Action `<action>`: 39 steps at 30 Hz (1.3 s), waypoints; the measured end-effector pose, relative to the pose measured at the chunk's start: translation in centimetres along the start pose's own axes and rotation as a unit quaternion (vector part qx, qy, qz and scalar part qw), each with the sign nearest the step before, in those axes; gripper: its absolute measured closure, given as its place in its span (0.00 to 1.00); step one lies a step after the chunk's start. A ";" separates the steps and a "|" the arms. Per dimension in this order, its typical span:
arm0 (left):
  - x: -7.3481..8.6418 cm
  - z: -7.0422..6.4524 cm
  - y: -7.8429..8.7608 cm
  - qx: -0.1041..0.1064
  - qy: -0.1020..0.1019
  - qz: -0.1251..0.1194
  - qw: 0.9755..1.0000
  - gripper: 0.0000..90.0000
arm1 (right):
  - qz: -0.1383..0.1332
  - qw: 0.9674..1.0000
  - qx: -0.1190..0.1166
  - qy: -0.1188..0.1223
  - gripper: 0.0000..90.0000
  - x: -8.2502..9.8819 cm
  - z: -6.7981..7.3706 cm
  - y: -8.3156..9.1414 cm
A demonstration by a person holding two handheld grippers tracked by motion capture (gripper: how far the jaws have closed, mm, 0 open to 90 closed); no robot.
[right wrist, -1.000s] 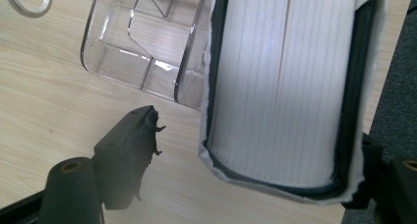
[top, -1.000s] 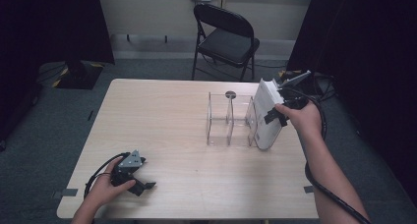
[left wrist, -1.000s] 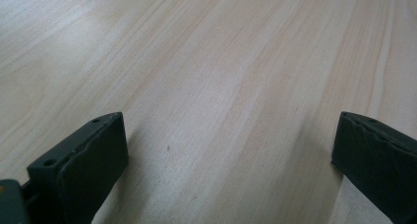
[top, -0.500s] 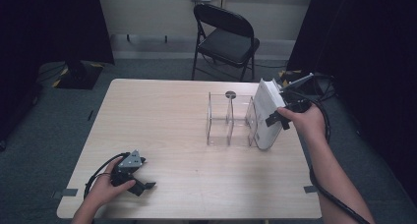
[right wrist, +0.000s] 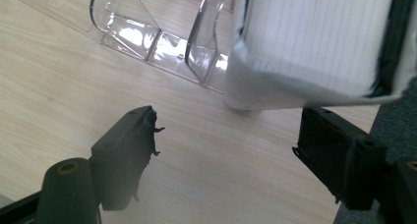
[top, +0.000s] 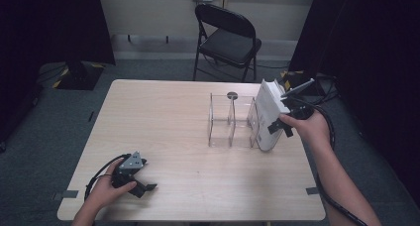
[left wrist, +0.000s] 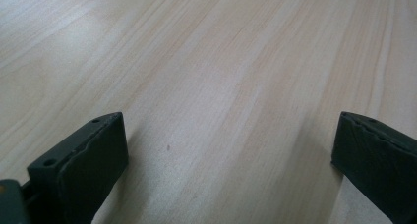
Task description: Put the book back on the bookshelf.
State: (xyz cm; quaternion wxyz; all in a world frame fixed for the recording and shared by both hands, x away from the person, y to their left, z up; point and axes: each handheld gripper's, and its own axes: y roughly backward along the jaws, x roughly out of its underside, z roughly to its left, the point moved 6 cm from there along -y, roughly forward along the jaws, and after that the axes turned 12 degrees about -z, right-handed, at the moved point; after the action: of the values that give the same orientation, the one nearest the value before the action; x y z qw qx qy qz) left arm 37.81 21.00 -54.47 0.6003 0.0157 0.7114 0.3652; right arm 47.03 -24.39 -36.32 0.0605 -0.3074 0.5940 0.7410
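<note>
Right gripper (right wrist: 226, 150): our jaws stand apart with nothing between them; the white binder (right wrist: 314, 42) leans just ahead, above the fingertips.
Binder: it stands tilted against the near end of the clear acrylic file rack (top: 232, 121), lower edge on the table (top: 163, 117).
Left gripper (left wrist: 228, 150): jaws wide, resting low over bare wood.
Risk: unheld, we judge the binder may slide or topple off the table edge.
Cause: a nudge from our right jaw, or the light rack shifting.
</note>
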 end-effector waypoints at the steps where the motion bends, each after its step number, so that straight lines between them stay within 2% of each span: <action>1: 0.0 0.0 0.0 0.000 0.000 0.000 1.000 0.00 | 0.000 1.000 -0.003 0.000 0.24 0.1 0.1 0.0; 2: 0.0 0.0 0.0 0.000 0.000 0.000 1.000 0.00 | 0.001 1.000 -0.006 -0.004 0.24 0.2 0.2 0.1; 7: 0.0 0.0 -0.1 -0.003 0.000 -0.003 1.000 0.00 | -0.009 1.000 -0.021 0.007 0.24 0.5 0.6 0.2; 9: 0.0 0.0 -0.1 -0.003 0.000 -0.003 1.000 0.00 | -0.006 1.000 -0.019 0.008 0.25 0.6 0.9 0.1; 16: 0.0 0.0 -0.1 -0.003 0.000 -0.004 1.000 0.00 | 0.000 0.999 -0.036 0.031 0.25 1.3 2.1 -0.4; 19: 0.0 0.0 -0.1 -0.003 0.000 -0.004 1.000 0.00 | -0.003 0.998 -0.055 0.038 0.25 1.5 2.7 -0.8; 25: 0.0 0.0 -0.1 -0.003 0.000 -0.003 1.000 0.00 | 0.001 0.996 -0.060 0.060 0.25 1.6 4.2 -1.2; 28: 0.0 0.0 -0.1 -0.003 0.000 -0.004 1.000 0.00 | 0.001 0.996 -0.055 0.072 0.24 1.6 4.7 -1.5; 39: 0.0 0.0 -0.1 -0.003 0.000 -0.004 1.000 0.00 | 0.000 0.994 -0.080 0.075 0.24 2.2 6.3 -2.8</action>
State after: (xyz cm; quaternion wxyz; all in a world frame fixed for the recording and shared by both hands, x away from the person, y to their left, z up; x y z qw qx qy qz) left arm 37.84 20.95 -54.51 0.6016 0.0111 0.7102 0.3654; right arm 44.12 -18.42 -39.18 -0.0094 -0.3659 0.5354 0.7612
